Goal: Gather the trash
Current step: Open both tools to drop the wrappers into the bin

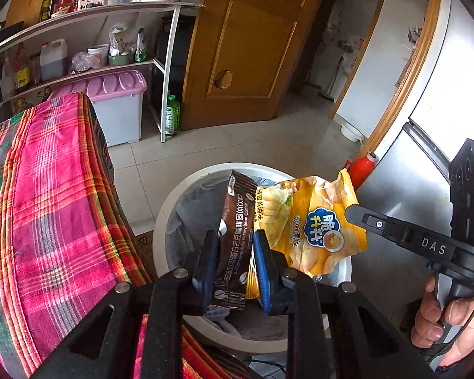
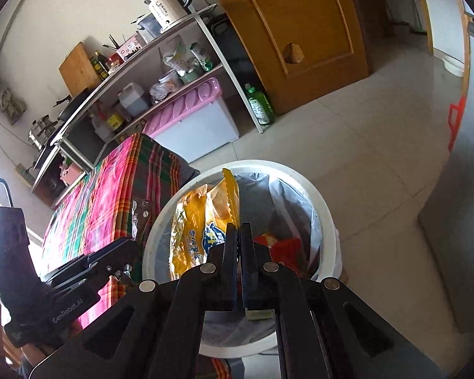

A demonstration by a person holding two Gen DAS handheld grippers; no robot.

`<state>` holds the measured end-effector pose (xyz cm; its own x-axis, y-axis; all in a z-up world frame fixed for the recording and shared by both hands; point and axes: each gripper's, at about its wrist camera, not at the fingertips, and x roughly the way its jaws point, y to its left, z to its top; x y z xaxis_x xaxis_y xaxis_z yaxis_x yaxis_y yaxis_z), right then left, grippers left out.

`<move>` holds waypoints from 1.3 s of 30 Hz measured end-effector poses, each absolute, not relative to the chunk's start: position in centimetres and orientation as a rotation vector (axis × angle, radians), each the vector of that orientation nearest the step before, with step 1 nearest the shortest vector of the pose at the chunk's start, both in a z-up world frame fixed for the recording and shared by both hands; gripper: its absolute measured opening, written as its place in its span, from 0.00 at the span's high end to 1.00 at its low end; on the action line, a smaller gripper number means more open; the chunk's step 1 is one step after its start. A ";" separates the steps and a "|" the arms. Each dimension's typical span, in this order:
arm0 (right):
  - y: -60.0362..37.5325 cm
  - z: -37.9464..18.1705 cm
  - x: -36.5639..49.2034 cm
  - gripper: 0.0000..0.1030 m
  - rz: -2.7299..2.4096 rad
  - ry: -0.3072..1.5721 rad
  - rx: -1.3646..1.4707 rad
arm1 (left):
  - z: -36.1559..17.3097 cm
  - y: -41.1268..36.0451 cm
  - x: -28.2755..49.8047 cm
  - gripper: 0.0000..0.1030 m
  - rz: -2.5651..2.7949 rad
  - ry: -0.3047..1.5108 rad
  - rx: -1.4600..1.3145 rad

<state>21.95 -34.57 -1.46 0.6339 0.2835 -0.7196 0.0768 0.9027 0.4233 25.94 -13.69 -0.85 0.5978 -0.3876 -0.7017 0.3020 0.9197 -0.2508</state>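
A white round bin (image 1: 173, 195) with a grey liner stands on the floor beside the table. My left gripper (image 1: 235, 237) hangs over it, its blue pads shut on a brown coffee sachet (image 1: 237, 214) that stands upright between them. To the right, my right gripper (image 1: 352, 211) pinches the edge of a yellow chip bag (image 1: 309, 221) above the bin. In the right wrist view the right gripper (image 2: 239, 227) is shut on the chip bag (image 2: 192, 230) over the bin (image 2: 300, 177). The left gripper (image 2: 131, 244) shows at the left there.
A table under a pink plaid cloth (image 1: 47, 189) sits left of the bin. A refrigerator (image 1: 410, 189) stands to the right. Behind are a shelf rack (image 1: 161, 63), a pink-lidded box (image 1: 117, 104), a green bottle (image 1: 173, 115) and a wooden door (image 1: 243, 47). Red wrappers (image 2: 284, 246) lie in the bin.
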 end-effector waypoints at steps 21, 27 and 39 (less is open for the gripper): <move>-33.1 -0.2 20.3 0.77 0.108 0.864 0.352 | -0.1 -12.9 24.9 0.65 -0.407 0.824 -0.139; -31.5 1.5 18.5 0.70 0.116 0.827 0.321 | 1.2 -11.7 23.0 0.65 -0.402 0.786 -0.144; -27.3 3.8 14.3 0.68 0.159 0.768 0.241 | 3.3 -8.9 17.6 0.65 -0.382 0.717 -0.139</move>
